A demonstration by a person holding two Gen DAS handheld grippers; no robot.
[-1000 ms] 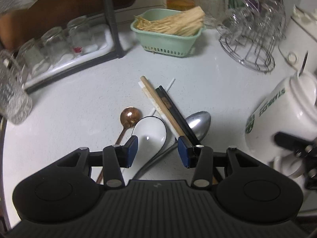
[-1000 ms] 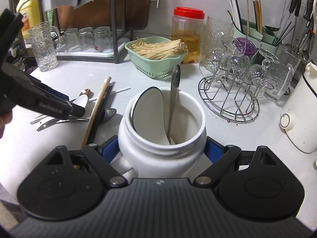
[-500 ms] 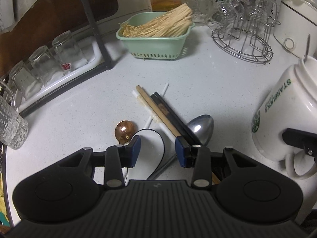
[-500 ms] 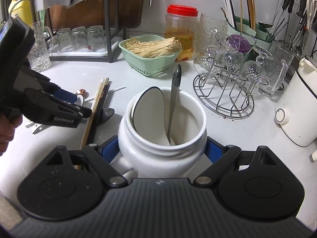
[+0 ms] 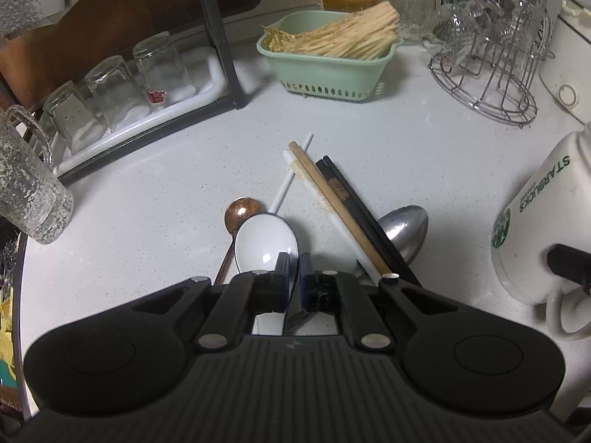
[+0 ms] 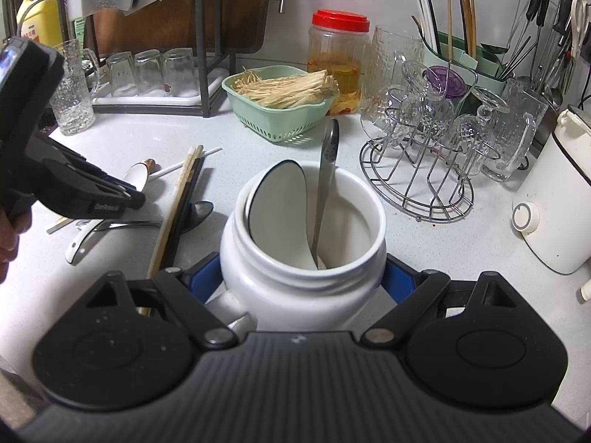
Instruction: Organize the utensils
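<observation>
The left hand-held gripper (image 5: 294, 269), apart a second ago, now clamps the white spoon (image 5: 264, 241) at lower centre of the bench (image 5: 147, 192); lift it straight, clearing the chopsticks (image 5: 343, 210), toward the mug (image 6: 301, 258) clamped by the right hand-held gripper (image 6: 303, 277).

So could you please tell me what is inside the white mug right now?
Inside the mug stand a white spoon, bowl up, and a metal utensil, handle up. Their lower ends and the mug's bottom are hidden by its wall.

right claw (image 6: 303, 277) | clamps white jar (image 6: 303, 258) | spoons (image 6: 325, 184) inside
</observation>
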